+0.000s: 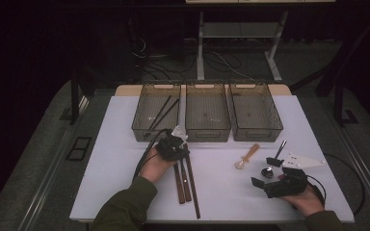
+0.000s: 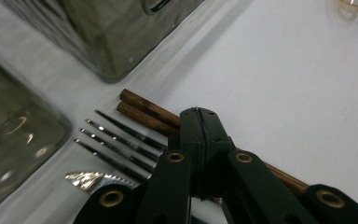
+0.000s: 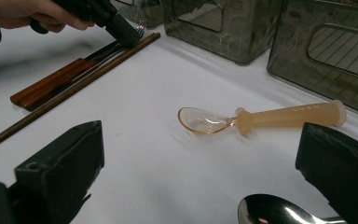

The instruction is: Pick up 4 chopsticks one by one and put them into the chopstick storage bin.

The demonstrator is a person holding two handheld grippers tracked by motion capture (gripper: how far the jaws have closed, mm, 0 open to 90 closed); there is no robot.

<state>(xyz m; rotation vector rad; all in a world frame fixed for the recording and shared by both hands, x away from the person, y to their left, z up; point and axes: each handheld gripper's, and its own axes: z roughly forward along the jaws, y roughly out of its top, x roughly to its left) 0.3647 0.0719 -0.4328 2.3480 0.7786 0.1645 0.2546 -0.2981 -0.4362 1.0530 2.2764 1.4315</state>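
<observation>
The left gripper [image 1: 178,142] is closed, its jaws pressed together over the dark wooden chopsticks [image 2: 149,113], beside the silver tines of a wooden-handled fork [image 2: 116,142] on the white counter [image 1: 125,183], just near the left smoky plastic bin [image 1: 156,113]. The right gripper [image 1: 265,173] rests at the near right with jaws wide apart and nothing between them, near a translucent orange plastic spoon [image 3: 261,119] and a shiny metal spoon [image 3: 275,212].

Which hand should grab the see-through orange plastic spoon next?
The right. The right gripper has open jaws aimed at the see-through orange plastic spoon, which lies just ahead of it. The left gripper is shut, down by the wooden chopsticks and the metal fork.
</observation>
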